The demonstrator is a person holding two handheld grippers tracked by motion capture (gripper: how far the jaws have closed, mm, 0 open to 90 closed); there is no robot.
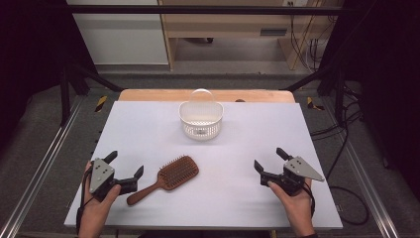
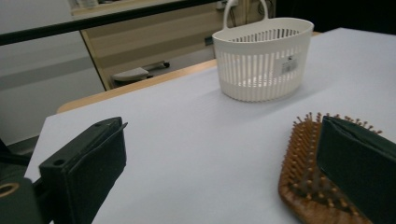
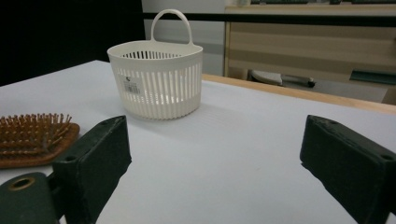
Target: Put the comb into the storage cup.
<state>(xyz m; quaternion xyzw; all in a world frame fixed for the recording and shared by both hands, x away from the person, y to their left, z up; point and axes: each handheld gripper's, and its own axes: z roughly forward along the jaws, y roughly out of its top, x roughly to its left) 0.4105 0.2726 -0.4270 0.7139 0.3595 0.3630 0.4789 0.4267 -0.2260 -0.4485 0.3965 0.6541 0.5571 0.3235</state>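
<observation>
The desk has a flat white top with a strip of wood along its far edge, and most of the top is bare, so there is lots of room to move. A dark metal rail runs down each side of the desk, and the near edge is close to the person's hands. On the left, the left claw sits in the person's hand near the front left corner. Its two black jaws stand wide apart and hold nothing. The hairbrush lies flat on the desk just to the right of this claw, and the right jaw is very close to the brush head. In the left gripper view that jaw looks like it is over the bristles, but I cannot tell if it touches them. The hairbrush is brown wood with a wide, rounded head, rows of little pins that point up, and a handle that points toward the front left. Farther back, in the middle of the desk, stands a white basket with slits in its wall and a loop handle, well apart from both claws. On the right, the right claw is near the front right of the desk, well apart from the hairbrush. Its jaws stand wide apart with only bare desk between them.
</observation>
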